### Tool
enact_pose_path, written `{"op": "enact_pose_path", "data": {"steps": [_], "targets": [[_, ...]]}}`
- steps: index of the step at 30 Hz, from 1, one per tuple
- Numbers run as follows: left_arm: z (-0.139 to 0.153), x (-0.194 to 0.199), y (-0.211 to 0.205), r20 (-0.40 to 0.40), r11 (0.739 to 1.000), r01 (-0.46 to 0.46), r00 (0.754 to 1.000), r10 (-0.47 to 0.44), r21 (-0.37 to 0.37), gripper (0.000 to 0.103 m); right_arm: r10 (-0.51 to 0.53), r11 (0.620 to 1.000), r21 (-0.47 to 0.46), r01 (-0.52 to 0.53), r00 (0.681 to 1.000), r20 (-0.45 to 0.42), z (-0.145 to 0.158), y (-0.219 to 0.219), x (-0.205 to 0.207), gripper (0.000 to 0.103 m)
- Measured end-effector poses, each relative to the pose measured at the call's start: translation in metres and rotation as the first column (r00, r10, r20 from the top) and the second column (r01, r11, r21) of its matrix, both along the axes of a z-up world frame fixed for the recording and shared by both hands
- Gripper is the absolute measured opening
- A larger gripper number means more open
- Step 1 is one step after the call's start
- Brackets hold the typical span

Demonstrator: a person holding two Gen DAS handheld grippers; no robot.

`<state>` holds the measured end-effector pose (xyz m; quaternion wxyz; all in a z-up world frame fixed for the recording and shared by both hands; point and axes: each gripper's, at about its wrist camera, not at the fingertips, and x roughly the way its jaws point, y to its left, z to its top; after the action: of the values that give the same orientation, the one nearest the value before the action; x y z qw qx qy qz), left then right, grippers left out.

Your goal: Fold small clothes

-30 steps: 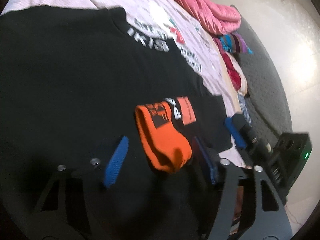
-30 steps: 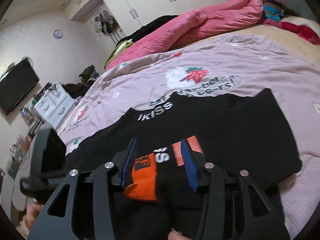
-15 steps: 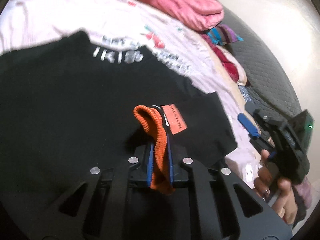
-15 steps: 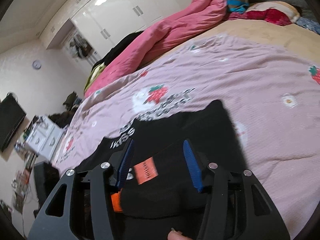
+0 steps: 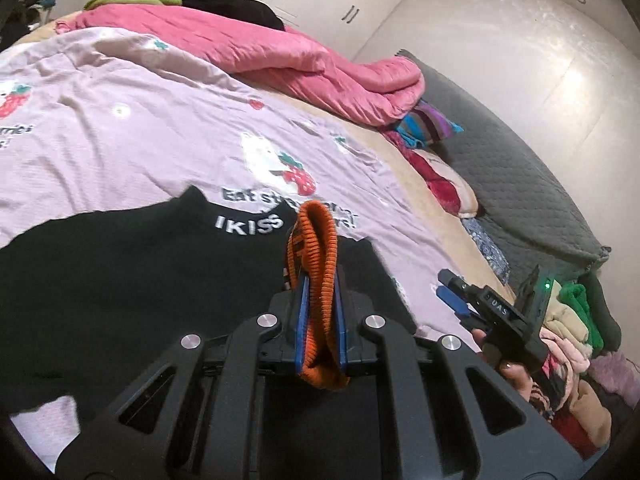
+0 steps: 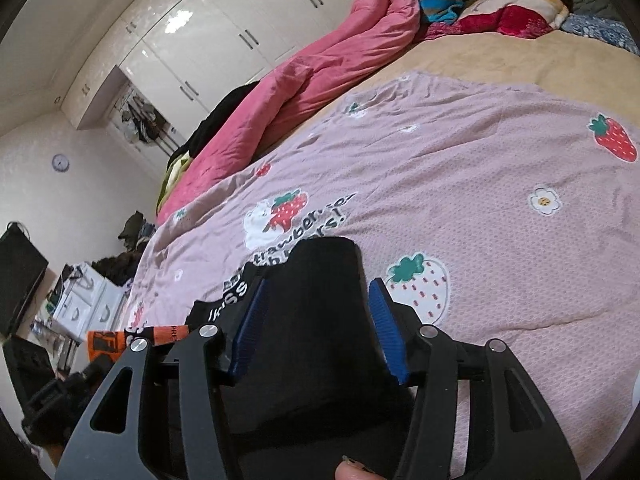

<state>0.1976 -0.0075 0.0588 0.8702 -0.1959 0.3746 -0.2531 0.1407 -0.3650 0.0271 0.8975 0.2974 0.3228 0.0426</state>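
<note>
Pinching the orange sock [image 5: 320, 280] between its blue pads, the left gripper [image 5: 319, 312] holds it above the black garment [image 5: 120, 280] on the pink bedspread [image 6: 460, 184]; the right gripper [image 6: 316, 332], jaws just widening, stands released over that garment.

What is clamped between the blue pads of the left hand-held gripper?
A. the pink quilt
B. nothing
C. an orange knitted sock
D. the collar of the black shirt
C: in the left wrist view the left hand-held gripper is shut on the orange knitted sock, raised above the black shirt.
</note>
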Motion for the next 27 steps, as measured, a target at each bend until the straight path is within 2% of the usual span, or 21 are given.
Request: {"op": "enact_pose_path", "data": {"steps": [5,16,19,24,27], "targets": [[-0.004,0.001,0.018,-0.041,1.000,-0.029,0.999,0.029,0.006,0.005,0.030,1.000,-0.009,-0.030,0.999,-0.014,-0.002,0.009,0.003,0.052],[-0.009,-0.004,0.022,-0.080,0.999,-0.039,0.996,0.038,-0.009,0.005,0.092,0.993,-0.065,-0.093,0.995,-0.026,-0.002,0.028,0.006,0.056],[-0.001,-0.008,0.026,-0.058,0.999,-0.044,0.997,0.043,-0.019,0.005,0.120,0.989,-0.085,-0.123,0.992,-0.034,-0.002,0.037,0.007,0.056],[0.005,-0.014,0.022,-0.031,0.999,-0.038,0.999,0.039,0.010,0.005,0.159,0.979,-0.123,-0.163,0.986,-0.040,-0.002,0.051,0.007,0.057],[-0.006,-0.011,0.018,-0.062,0.998,-0.042,0.997,0.045,0.046,0.014,0.188,0.972,-0.136,-0.194,0.981,-0.050,-0.004,0.059,0.007,0.057]]}}
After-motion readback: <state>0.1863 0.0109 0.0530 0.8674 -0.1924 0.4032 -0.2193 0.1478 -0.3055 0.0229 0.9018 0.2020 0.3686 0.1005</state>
